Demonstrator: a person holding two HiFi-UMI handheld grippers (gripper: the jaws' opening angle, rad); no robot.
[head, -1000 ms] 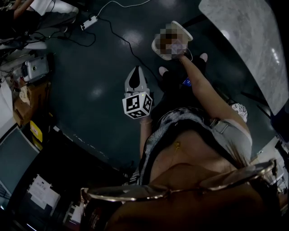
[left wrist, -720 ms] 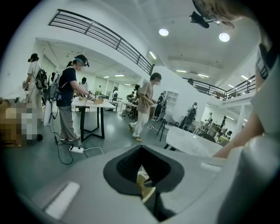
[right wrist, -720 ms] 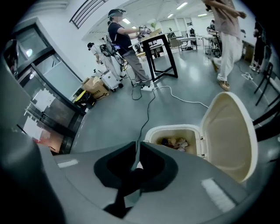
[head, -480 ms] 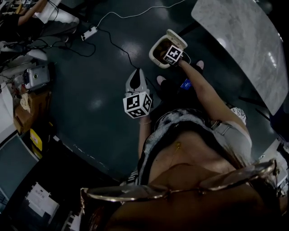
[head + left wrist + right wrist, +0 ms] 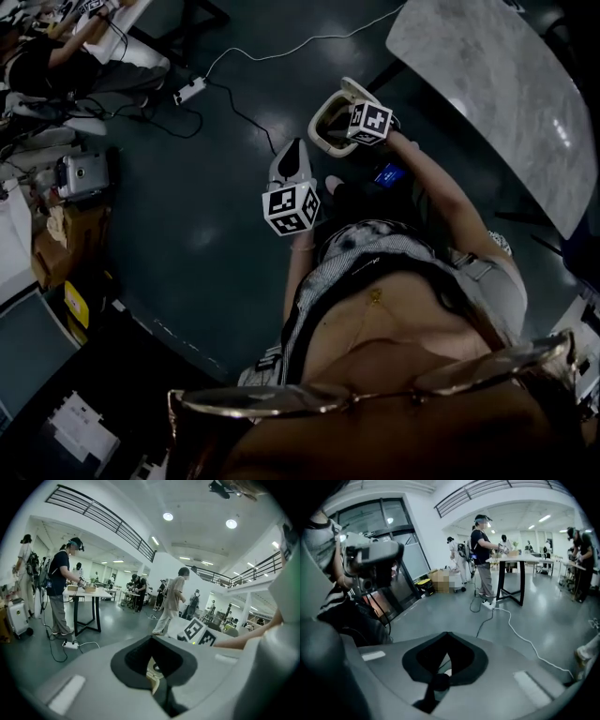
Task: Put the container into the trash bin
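Container: white, up in the air over the dark floor, not far from the desk edge in the head view. Pinched by its rim in the closed jaws of the right gripper, so sticking out just past those jaws, to their left in that view. Seems tipped up on its side, hollow part facing the head camera. Close by, left gripper just below it in the same view, jaws closed on nothing, pointing toward it. Probably not needed. No trash bin to be seen in any view, so next: find it, carry over with the right hand, hold above the opening, then let go.
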